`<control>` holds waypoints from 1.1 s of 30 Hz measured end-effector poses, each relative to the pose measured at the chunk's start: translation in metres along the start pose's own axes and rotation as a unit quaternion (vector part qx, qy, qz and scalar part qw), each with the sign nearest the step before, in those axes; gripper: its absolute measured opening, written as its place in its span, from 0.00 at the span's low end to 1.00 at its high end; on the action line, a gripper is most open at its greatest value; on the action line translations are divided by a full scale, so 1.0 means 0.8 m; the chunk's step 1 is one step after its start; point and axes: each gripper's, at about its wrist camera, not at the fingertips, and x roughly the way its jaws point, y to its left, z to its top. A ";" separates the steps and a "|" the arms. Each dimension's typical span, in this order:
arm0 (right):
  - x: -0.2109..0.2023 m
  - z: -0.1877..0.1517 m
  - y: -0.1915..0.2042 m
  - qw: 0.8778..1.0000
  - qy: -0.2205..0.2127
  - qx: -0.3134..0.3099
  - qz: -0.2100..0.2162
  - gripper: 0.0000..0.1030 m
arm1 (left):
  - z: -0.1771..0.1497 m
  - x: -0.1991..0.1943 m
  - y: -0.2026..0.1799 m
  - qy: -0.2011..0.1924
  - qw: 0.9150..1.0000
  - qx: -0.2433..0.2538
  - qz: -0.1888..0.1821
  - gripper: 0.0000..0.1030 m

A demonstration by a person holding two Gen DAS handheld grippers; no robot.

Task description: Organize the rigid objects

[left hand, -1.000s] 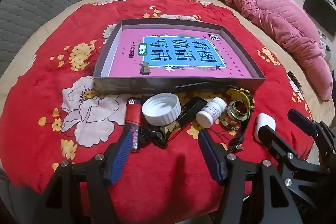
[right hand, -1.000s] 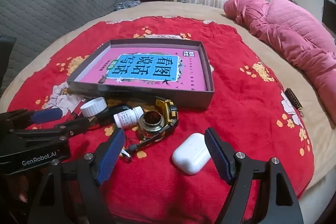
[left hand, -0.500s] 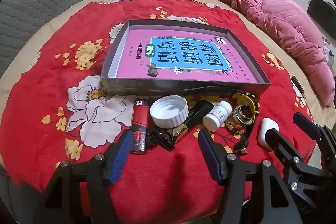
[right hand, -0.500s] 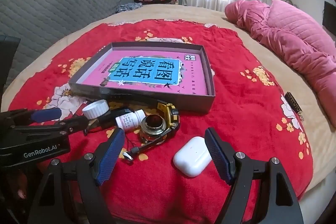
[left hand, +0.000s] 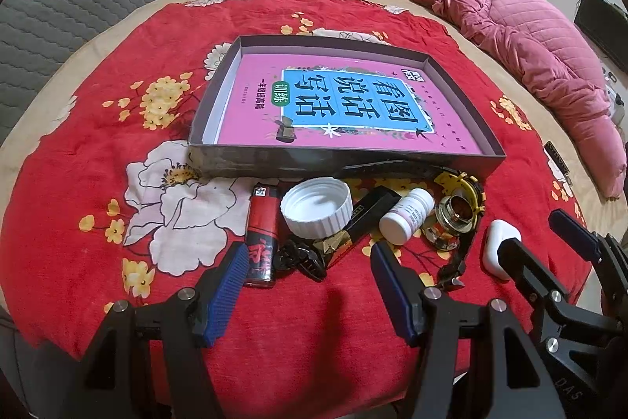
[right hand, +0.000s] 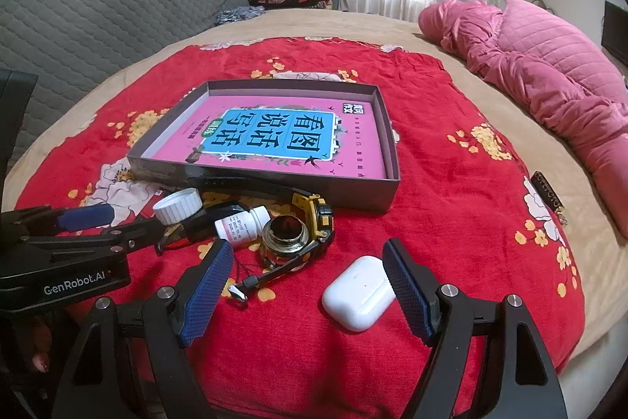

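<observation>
Both grippers spread, nothing held.
Left gripper [left hand: 310, 285] over lighter [left hand: 261, 236] and white cap [left hand: 317, 207]; right gripper [right hand: 308, 285] beside earbud case [right hand: 359, 293]; box [left hand: 345, 160] behind clutter.

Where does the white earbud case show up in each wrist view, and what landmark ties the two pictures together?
Left wrist view: the white earbud case lies at the lower right, partly hidden behind the right tongs.
Right wrist view: it lies low and centre-right, between the open fingers, nearer the right one.
Shared landmark: the grey box holding the pink book, behind the small items.
</observation>
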 end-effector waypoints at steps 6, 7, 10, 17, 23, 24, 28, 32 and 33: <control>0.000 0.000 0.000 1.000 0.001 0.000 0.000 0.77 | -0.001 0.000 0.000 0.000 1.000 -0.001 0.000 0.62; 0.000 -0.001 0.000 1.000 0.001 0.000 0.000 0.77 | -0.001 0.000 0.000 0.000 1.000 -0.001 0.000 0.62; 0.000 0.000 -0.001 1.000 0.000 0.001 -0.001 0.77 | -0.001 0.000 0.000 -0.001 1.000 -0.001 0.000 0.62; -0.001 0.000 -0.003 1.000 -0.001 0.001 -0.002 0.77 | 0.000 0.000 0.000 0.000 1.000 -0.002 -0.001 0.62; 0.000 0.000 -0.003 1.000 0.000 0.002 -0.002 0.77 | -0.001 -0.001 -0.001 0.000 1.000 -0.002 -0.001 0.62; 0.000 0.000 -0.003 1.000 0.001 0.002 -0.002 0.77 | -0.001 -0.001 -0.001 0.000 1.000 -0.002 -0.001 0.62; -0.001 0.000 -0.003 1.000 0.000 0.002 -0.003 0.77 | -0.001 -0.001 0.000 0.001 1.000 -0.003 -0.001 0.62; 0.000 0.000 -0.003 1.000 0.001 0.002 -0.002 0.77 | -0.001 -0.001 0.000 0.000 1.000 -0.002 0.000 0.62; -0.001 0.000 -0.004 1.000 0.001 0.002 -0.002 0.77 | 0.000 -0.001 0.001 0.000 1.000 -0.003 0.000 0.62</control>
